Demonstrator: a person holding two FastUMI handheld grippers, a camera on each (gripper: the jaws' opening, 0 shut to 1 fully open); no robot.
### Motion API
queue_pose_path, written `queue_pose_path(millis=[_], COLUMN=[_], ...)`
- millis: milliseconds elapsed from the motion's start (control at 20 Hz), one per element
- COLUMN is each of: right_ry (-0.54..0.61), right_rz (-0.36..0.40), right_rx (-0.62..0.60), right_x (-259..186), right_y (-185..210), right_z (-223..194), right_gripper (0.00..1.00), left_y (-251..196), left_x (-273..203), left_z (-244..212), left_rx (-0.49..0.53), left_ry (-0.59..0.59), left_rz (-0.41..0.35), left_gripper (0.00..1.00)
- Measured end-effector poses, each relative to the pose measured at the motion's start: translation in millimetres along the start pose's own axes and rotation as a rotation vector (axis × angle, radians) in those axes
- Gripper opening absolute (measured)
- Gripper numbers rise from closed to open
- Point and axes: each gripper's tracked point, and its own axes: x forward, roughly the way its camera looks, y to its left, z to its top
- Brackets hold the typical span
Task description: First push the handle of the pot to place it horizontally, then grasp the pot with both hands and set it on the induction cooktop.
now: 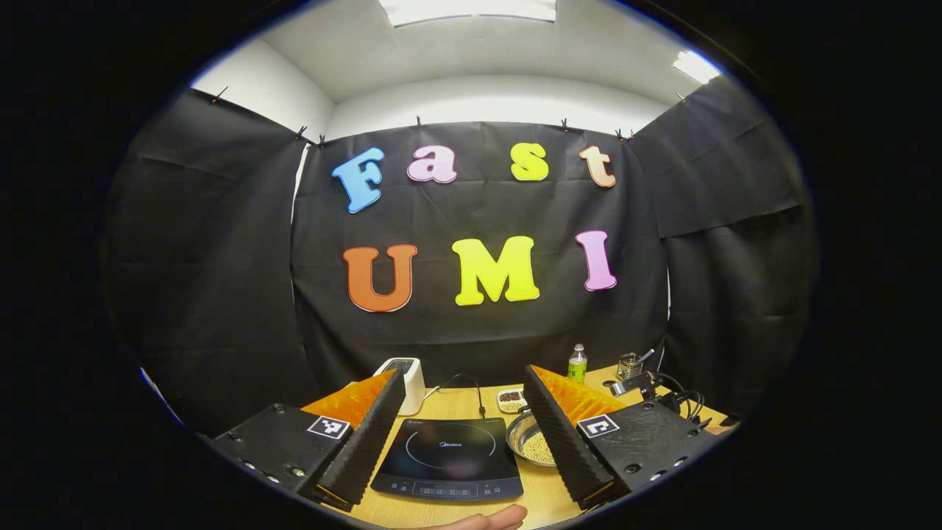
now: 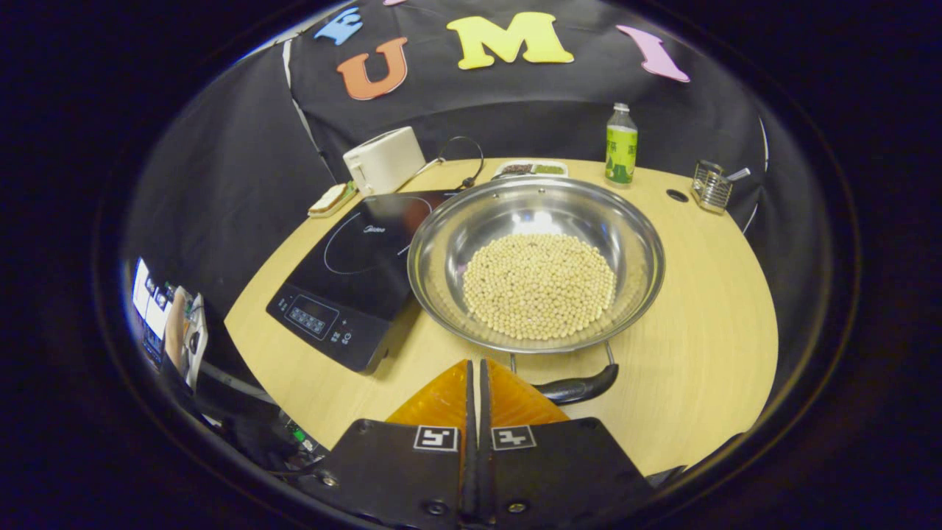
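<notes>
A wide steel pot [image 2: 537, 258] holding pale beans sits on the wooden table [image 2: 706, 324], its left rim over the right edge of the black induction cooktop [image 2: 353, 272]. The pot's dark near handle [image 2: 581, 386] lies just right of my right gripper [image 2: 475, 364], which is shut with nothing in it, close to the handle's left end. In the left gripper view, my left gripper [image 1: 464, 372] is open above the cooktop [image 1: 447, 456]. One of its fingers partly hides the pot [image 1: 531, 442].
At the back of the table stand a white toaster [image 2: 383, 168], a green bottle [image 2: 621, 145], a small food tray [image 2: 531, 168] and a wire holder [image 2: 712, 185]. Bread [image 2: 333, 199] lies beside the cooktop. A hand [image 1: 486, 521] shows at the near edge.
</notes>
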Motion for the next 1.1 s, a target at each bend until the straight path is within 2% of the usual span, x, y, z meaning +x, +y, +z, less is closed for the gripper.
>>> queue_pose_path(millis=[100,350,400,450,500,600,650,1100], right_ry=[0.005,0.01,0.008,0.008,0.009,0.011,0.012,0.009], right_rz=[-0.025,0.011,0.009,0.004,-0.001,-0.01,-0.012,-0.016], right_rx=[0.01,0.053,0.052,0.048,0.044,0.034,0.032,0.023], right_x=[3.3,4.6,4.1,4.2,4.5,4.1,3.3,1.3], right_y=[-7.8,-12.2,-15.2,-18.9,-22.7,-31.1,-35.1,-80.5], right_z=[-0.9,-0.4,0.6,0.1,0.5,0.9,0.0,10.6], right_gripper=[0.01,0.04,0.01,0.04,0.0,0.04,0.0,0.01], left_y=[-2.2,-11.1,-10.2,-8.9,-8.9,-17.4,-20.9,-31.2], left_x=[0.2,-3.7,-4.6,-4.6,-4.8,-2.1,-0.6,21.7], left_z=[-3.8,-4.7,-2.2,-1.2,-0.6,1.0,1.6,8.8], left_rx=[-0.012,-0.027,-0.025,-0.026,-0.033,-0.05,-0.054,-0.064], left_ry=[0.015,0.024,0.018,0.013,0.011,0.007,0.002,-0.019], left_rz=[-0.006,-0.052,-0.051,-0.043,-0.035,-0.05,-0.056,-0.024], left_gripper=[0.96,0.96,0.96,0.96,0.96,0.96,0.96,0.96])
